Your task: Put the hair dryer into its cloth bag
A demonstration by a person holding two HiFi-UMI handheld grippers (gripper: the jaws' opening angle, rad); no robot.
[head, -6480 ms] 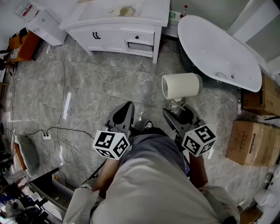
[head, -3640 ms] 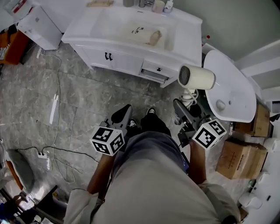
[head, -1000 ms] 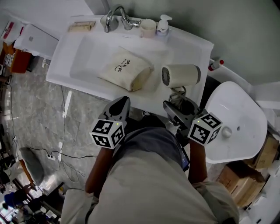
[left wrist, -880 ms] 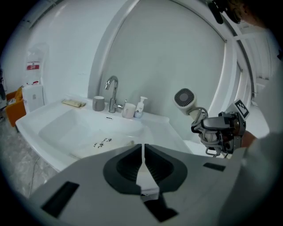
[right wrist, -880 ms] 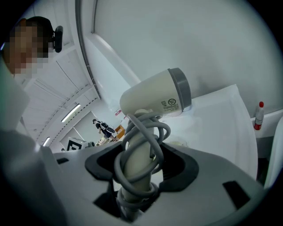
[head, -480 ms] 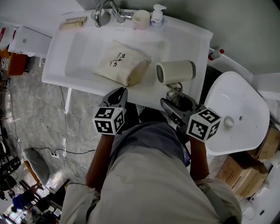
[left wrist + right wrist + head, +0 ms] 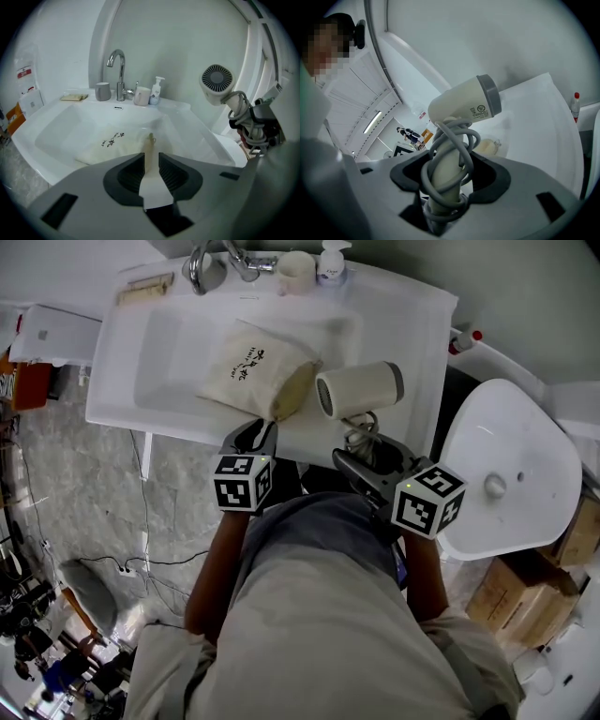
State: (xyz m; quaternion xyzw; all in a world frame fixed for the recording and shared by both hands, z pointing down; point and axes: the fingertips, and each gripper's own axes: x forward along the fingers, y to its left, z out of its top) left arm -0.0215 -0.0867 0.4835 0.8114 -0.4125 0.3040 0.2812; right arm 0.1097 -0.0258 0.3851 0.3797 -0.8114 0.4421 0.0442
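Two risks: the left gripper (image 7: 255,433), jaws opening and empty, may pinch the cloth bag (image 7: 248,377) shut near the front edge of the sink (image 7: 412,343); the right gripper (image 7: 362,457) clamps the hair dryer (image 7: 361,390), whose cord (image 7: 358,435) could snag.

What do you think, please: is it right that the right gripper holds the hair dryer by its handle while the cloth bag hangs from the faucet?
Not quite: the cloth bag does not hang from the faucet; it lies in the sink basin, as the head view shows. The right gripper does hold the hair dryer by its handle.
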